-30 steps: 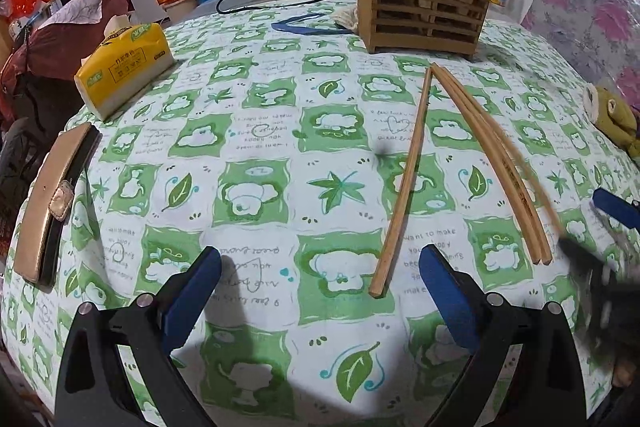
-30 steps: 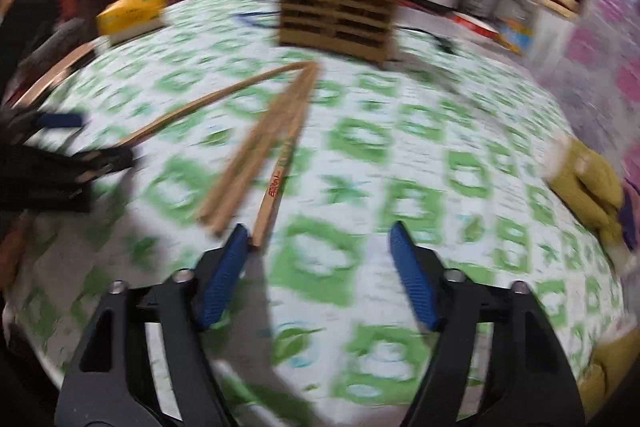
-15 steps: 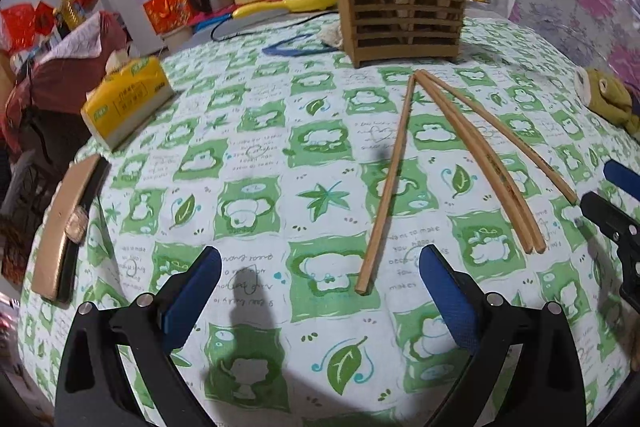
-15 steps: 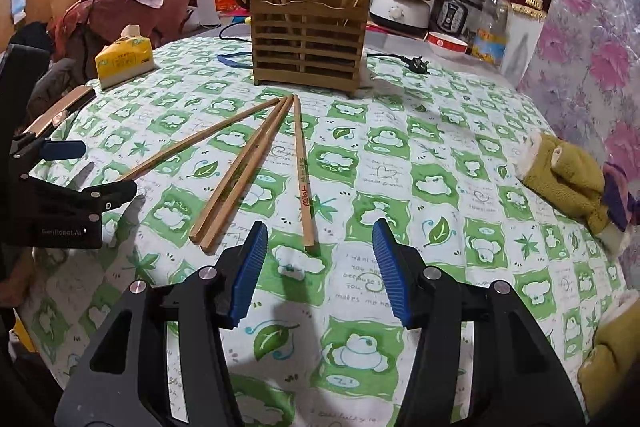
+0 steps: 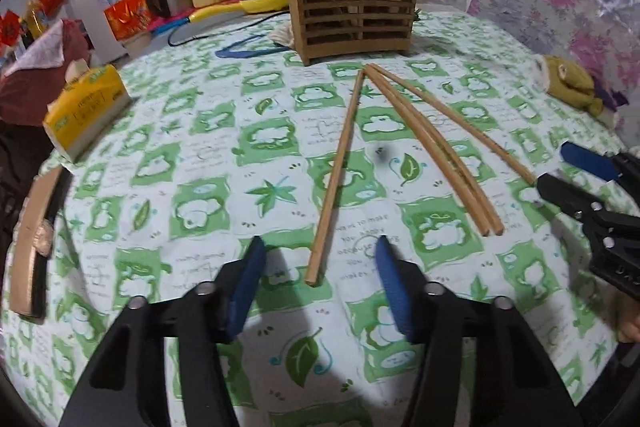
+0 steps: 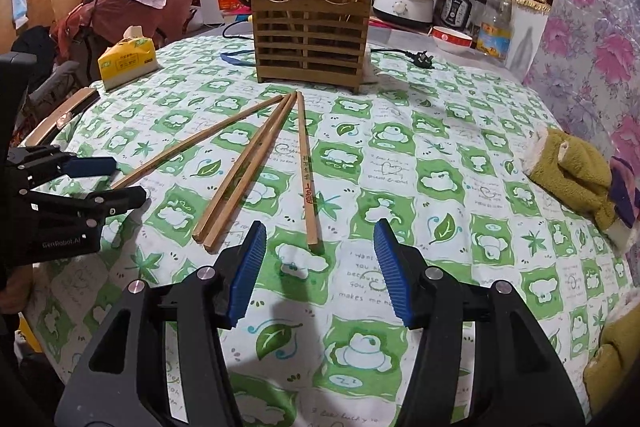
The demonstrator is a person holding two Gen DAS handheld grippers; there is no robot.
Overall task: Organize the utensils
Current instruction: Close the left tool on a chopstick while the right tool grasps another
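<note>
Several wooden chopsticks lie fanned on the green-and-white tablecloth, tips meeting near a slatted wooden utensil holder (image 5: 354, 13) (image 6: 310, 41) that holds more chopsticks. My left gripper (image 5: 320, 283) is open, its jaws on either side of the near end of the leftmost chopstick (image 5: 338, 171) (image 6: 200, 141). My right gripper (image 6: 318, 267) is open just behind the near end of the rightmost chopstick (image 6: 306, 171) (image 5: 452, 121). A pair of chopsticks (image 5: 436, 151) (image 6: 248, 167) lies between them. Each gripper shows in the other's view: the right (image 5: 576, 175), the left (image 6: 116, 179).
A yellow tissue pack (image 5: 84, 111) (image 6: 126, 63) and a tan wallet (image 5: 34, 239) lie at the left. An olive plush toy (image 6: 572, 171) (image 5: 572, 85) lies at the right edge. A blue strap (image 5: 244, 49), power cord, bottle and cookers sit behind the holder.
Both grippers have come closer to the near ends of the chopsticks. The left jaws have narrowed around the leftmost chopstick's end. The chopsticks have not moved.
</note>
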